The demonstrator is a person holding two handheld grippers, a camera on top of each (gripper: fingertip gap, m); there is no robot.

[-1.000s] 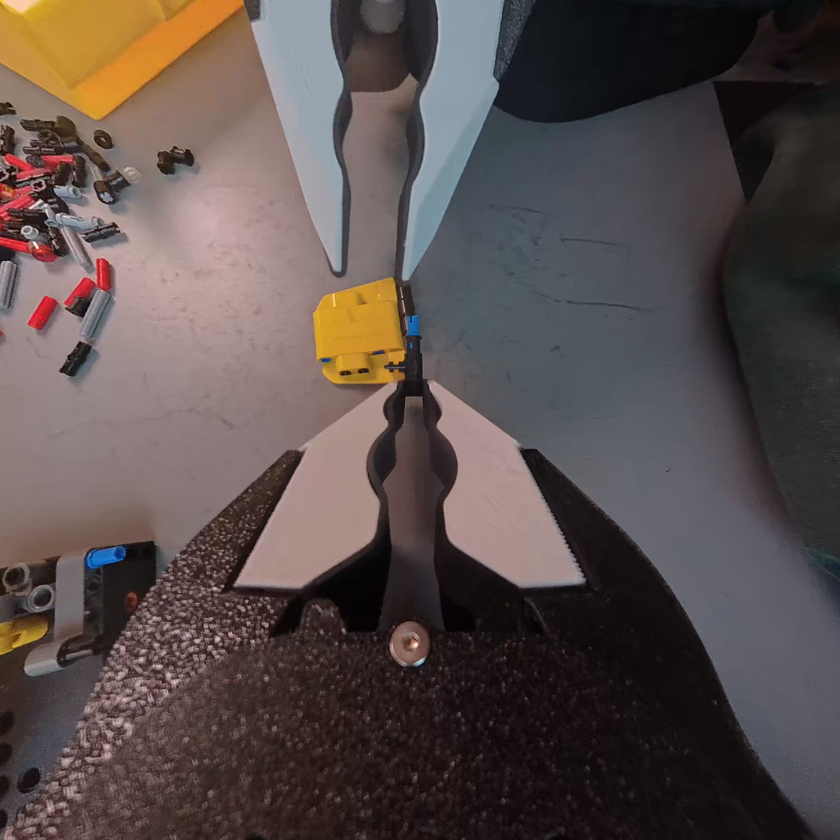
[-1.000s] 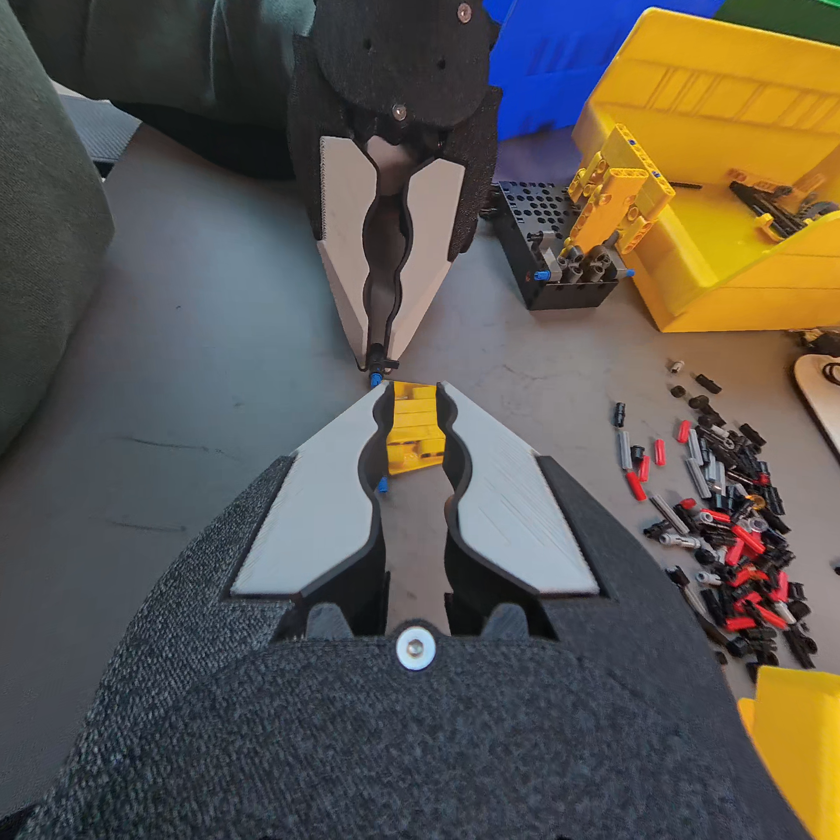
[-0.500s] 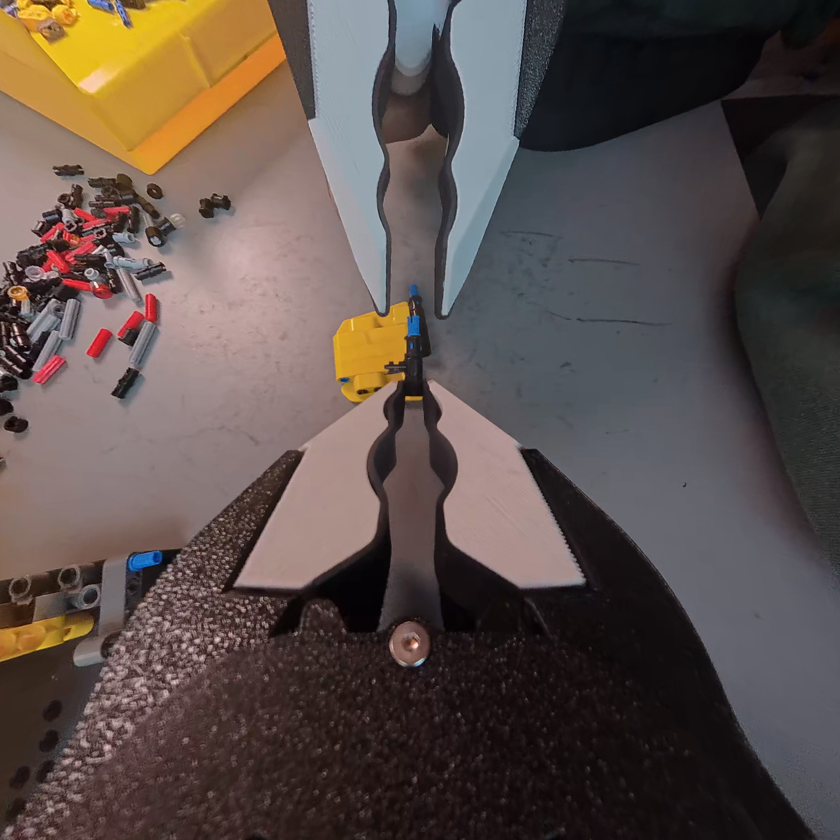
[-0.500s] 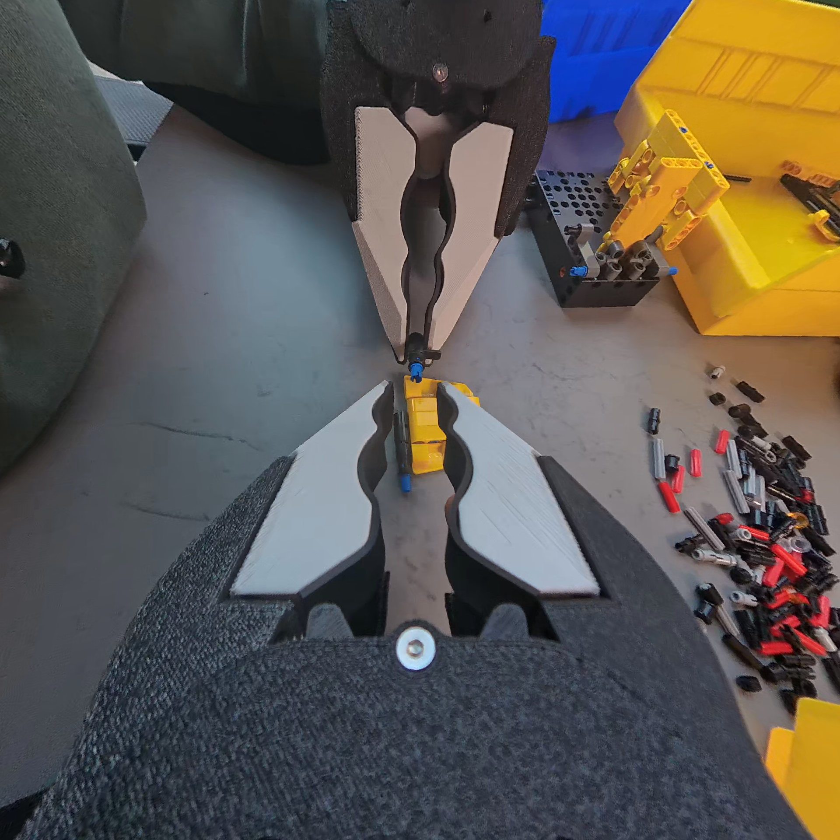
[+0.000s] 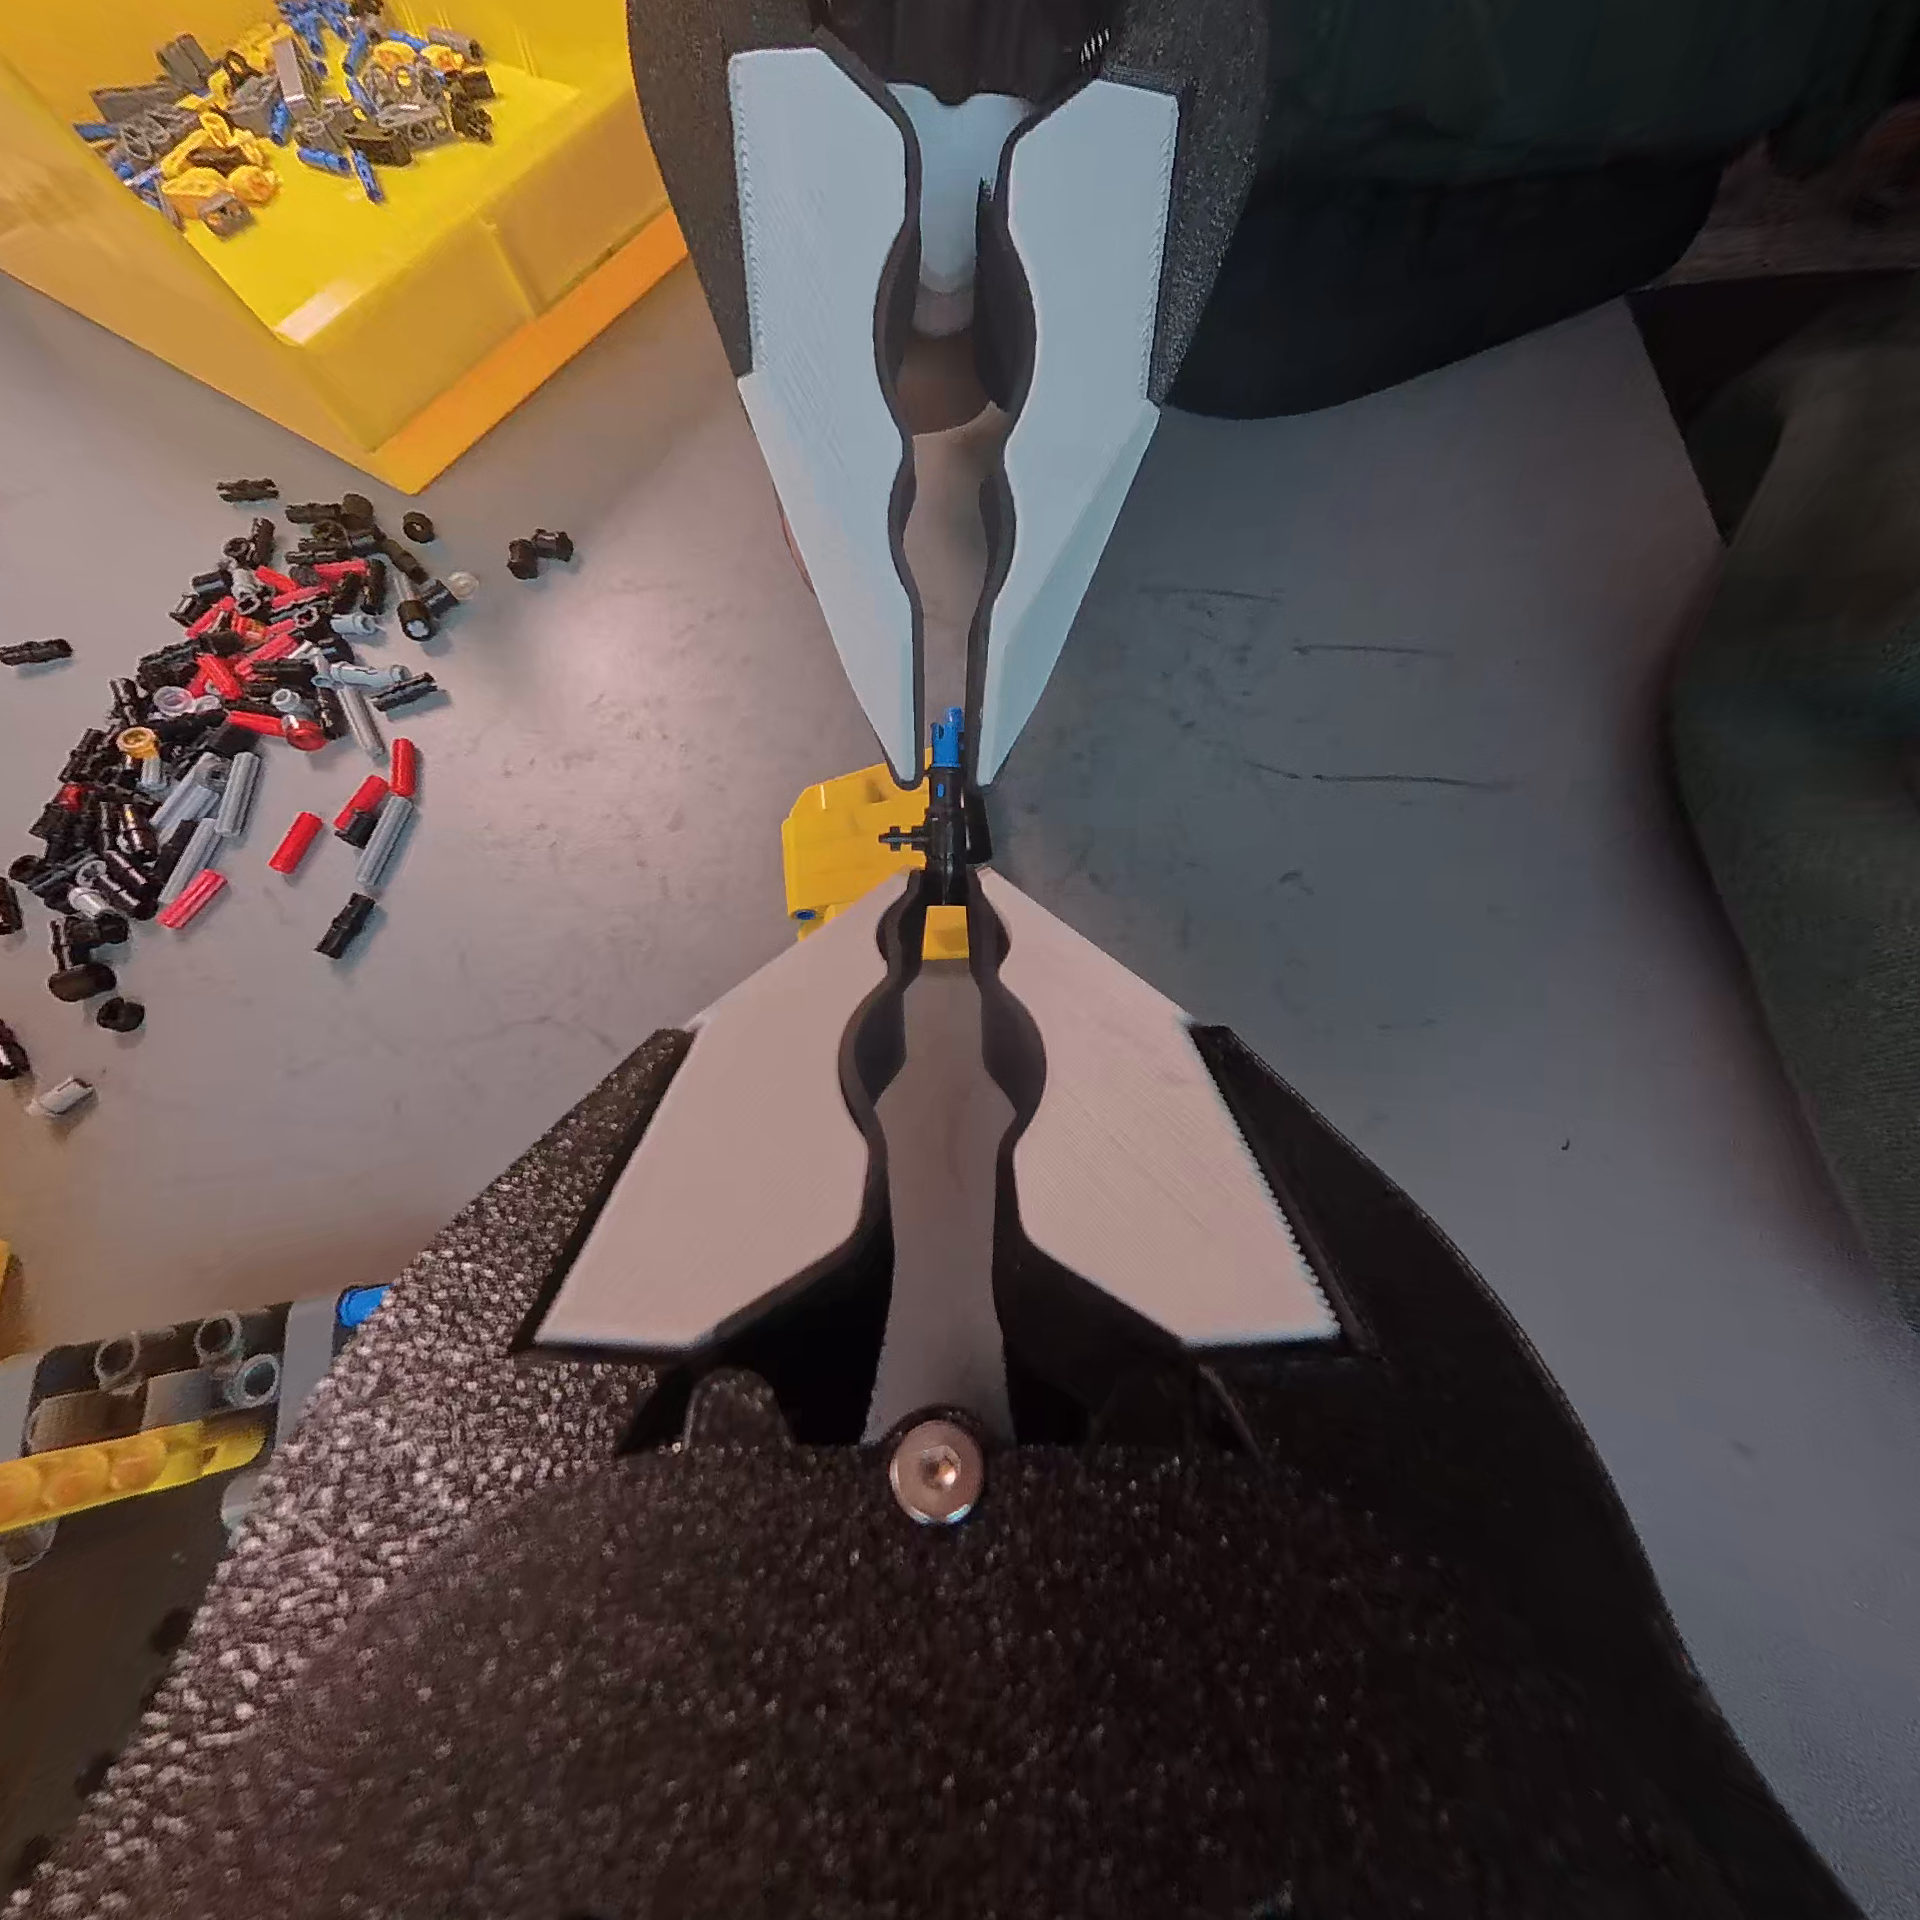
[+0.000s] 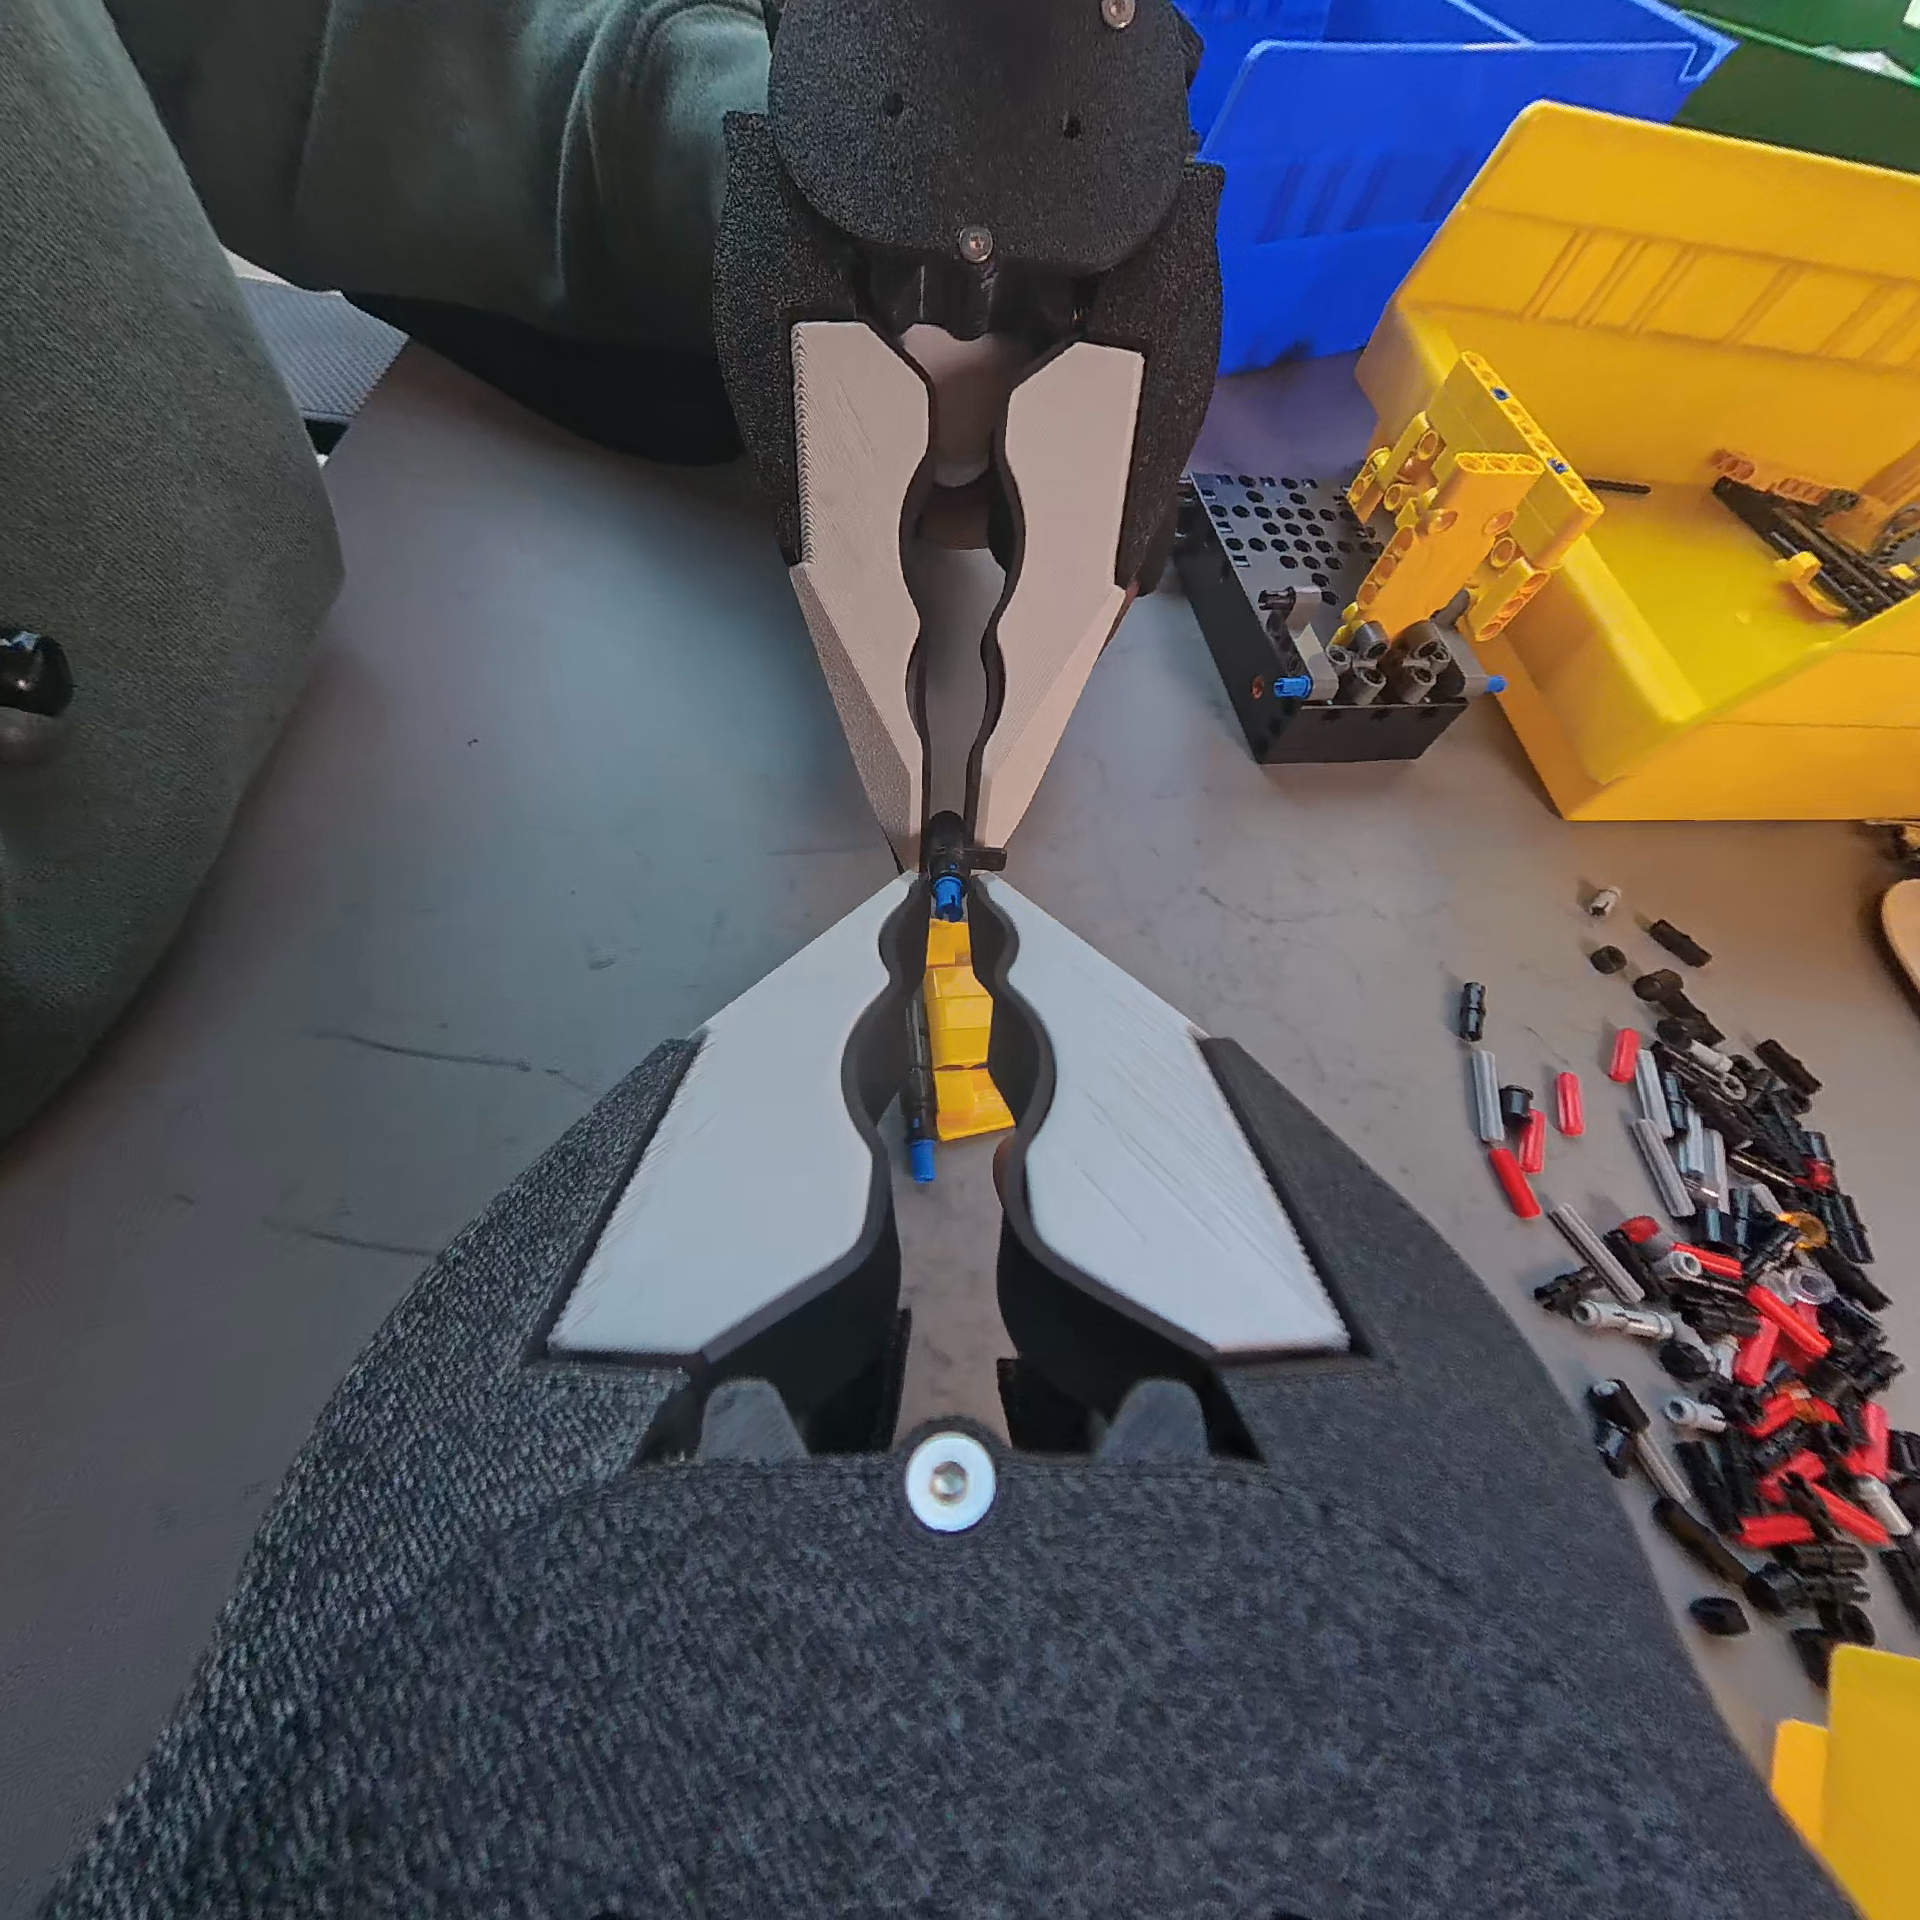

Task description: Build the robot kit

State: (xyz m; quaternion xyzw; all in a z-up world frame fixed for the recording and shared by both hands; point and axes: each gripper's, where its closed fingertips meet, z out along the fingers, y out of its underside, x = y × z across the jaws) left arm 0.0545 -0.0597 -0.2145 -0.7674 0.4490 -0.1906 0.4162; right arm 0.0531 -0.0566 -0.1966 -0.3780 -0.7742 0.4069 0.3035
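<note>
Two handheld grippers meet tip to tip over a grey counter (image 5: 1299,935), one entering from 12 o'clock and one from 6 o'clock in each wrist view.

In the left wrist view, the left gripper (image 5: 943,883) reaches up from 6 o'clock with its fingers drawn narrow, pinching the lower end of a thin black connector with a blue pin (image 5: 943,800) at its top. The right gripper (image 5: 943,774) comes down from 12 o'clock, its pale fingers also narrow, with the blue tip standing between them. Whether those fingers press the pin cannot be told. Just at 9 o'clock of the connector lies a small yellow brick assembly (image 5: 842,842), partly hidden under the fingertips.

In the right wrist view, the right gripper (image 6: 945,894) points up from 6 o'clock. The yellow brick assembly (image 6: 961,1029) shows in the gap between its fingers, with a black axle ending in a blue pin along its 9 o'clock side. The left gripper (image 6: 945,842) hangs from 12 o'clock, closed on the black connector (image 6: 945,847).

At 3 to 4 o'clock in this view a loose heap of small black, red and grey pegs (image 6: 1714,1278) is scattered on the counter. At 2 o'clock stands a yellow bin (image 6: 1662,312) with a black perforated block and yellow beams (image 6: 1455,540) before it, and a blue bin (image 6: 1351,156) behind. A dark green sleeve (image 6: 468,156) fills 11 o'clock.
</note>
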